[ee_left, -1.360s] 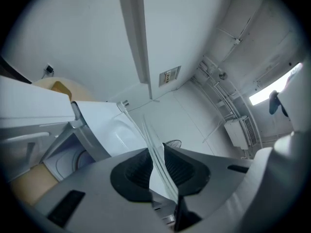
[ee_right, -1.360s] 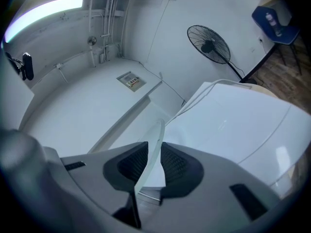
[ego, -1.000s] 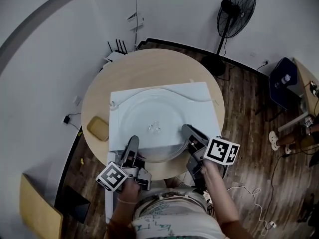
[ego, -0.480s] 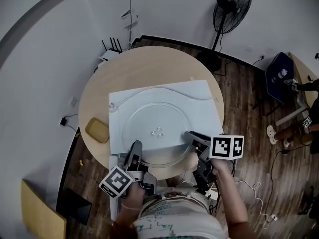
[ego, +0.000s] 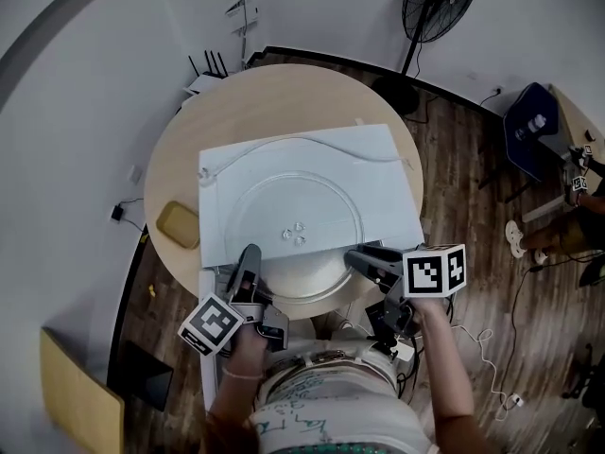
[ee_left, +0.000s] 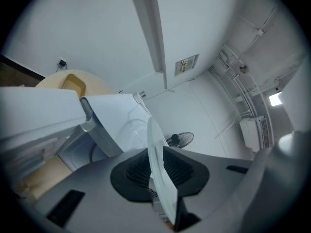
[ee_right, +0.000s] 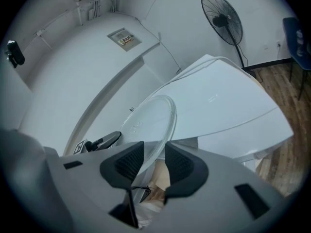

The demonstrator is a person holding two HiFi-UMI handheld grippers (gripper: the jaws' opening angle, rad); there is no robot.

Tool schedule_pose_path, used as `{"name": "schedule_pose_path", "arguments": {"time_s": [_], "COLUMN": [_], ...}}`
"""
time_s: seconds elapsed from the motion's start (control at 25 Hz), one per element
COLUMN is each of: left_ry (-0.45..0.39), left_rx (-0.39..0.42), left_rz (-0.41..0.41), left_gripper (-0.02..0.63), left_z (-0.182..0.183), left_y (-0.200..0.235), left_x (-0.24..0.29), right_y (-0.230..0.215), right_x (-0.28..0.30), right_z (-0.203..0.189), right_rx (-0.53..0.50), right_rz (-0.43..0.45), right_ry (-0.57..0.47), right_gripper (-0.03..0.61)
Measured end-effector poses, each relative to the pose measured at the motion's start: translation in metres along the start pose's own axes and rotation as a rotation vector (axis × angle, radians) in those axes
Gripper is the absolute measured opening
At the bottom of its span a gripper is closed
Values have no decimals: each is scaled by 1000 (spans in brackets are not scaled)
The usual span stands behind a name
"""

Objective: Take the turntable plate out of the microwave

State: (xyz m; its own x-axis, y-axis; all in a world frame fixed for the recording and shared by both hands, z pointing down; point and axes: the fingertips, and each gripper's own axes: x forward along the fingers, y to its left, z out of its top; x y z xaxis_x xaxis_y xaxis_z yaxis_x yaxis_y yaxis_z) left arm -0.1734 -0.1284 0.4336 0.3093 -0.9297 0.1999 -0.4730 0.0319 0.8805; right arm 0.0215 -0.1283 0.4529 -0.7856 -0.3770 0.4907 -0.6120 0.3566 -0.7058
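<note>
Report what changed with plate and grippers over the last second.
The right gripper swung to point more across the glass plate and its fingers have just been opening; the rim sits between them unclamped. The left gripper has just been closing its fingers, clamped on the near rim. The plate stays over the microwave.

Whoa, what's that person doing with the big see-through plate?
A person holds a round clear glass turntable plate over the white microwave on the round wooden table. The left hand-held gripper is clamped on the plate's near rim, its jaws just tightened. The right hand-held gripper has just been opening its jaws; the rim sits between them, unpinched.
</note>
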Motion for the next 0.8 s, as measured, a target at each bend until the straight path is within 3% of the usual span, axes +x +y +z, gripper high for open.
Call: {"name": "schedule_pose_path", "arguments": {"time_s": [0.24, 0.36, 0.48, 0.56, 0.68, 0.8], "left_ry": [21, 21, 32, 40, 48, 60], "left_rx": [41, 24, 8, 28, 68, 130], "left_rz": [2, 7, 23, 38, 29, 25], "left_gripper": [71, 70, 71, 123, 100, 109], "left_z": [-10, -15, -23, -28, -28, -27], "left_y": [1, 2, 8, 11, 10, 9], "left_x": [-5, -9, -13, -13, -11, -14], "right_y": [-3, 2, 13, 19, 22, 23], "right_x": [-2, -3, 2, 5, 7, 8], "right_z": [-2, -8, -21, -33, -41, -40], "right_rx": [-14, -23, -67, -53, 15, 20], "right_rz": [-23, 6, 52, 87, 138, 143], "right_ry": [-53, -67, -32, -5, -8, -17], "right_gripper": [130, 180, 189, 188, 136, 137]}}
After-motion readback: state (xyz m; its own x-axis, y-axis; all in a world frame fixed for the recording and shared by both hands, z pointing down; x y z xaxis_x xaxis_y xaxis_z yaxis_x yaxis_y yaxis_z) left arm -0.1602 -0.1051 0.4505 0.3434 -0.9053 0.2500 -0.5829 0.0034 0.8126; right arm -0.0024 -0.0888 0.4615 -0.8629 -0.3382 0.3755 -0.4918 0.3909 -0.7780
